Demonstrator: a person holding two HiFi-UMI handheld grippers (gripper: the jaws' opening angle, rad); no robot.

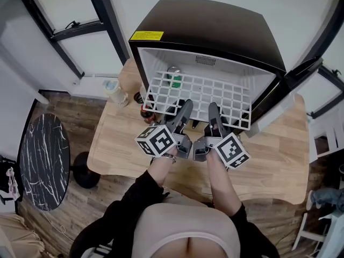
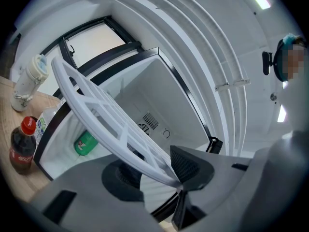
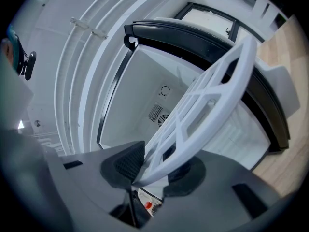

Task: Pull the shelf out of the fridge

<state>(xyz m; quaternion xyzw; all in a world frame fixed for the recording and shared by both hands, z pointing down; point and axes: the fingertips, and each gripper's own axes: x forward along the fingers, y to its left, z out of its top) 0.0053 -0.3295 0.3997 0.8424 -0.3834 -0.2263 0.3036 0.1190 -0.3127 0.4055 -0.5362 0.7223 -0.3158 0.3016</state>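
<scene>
A black mini fridge (image 1: 209,26) stands open on a wooden table (image 1: 269,155). Its white grid shelf (image 1: 199,93) sticks partly out of the front, tilted over the table. My left gripper (image 1: 185,106) is shut on the shelf's front edge, left of the middle. Close beside it, my right gripper (image 1: 213,108) is shut on the same edge. In the left gripper view the shelf (image 2: 106,120) runs from between the pads of the left gripper (image 2: 164,170) up to the left. In the right gripper view the shelf (image 3: 203,105) is pinched in the right gripper (image 3: 154,170).
A green can (image 1: 174,77) lies inside the fridge under the shelf. A cola bottle (image 1: 146,113) and a pale lidded cup (image 1: 114,90) stand on the table left of the fridge. The fridge door (image 1: 301,71) hangs open at the right. A dark round side table (image 1: 43,160) stands at the left.
</scene>
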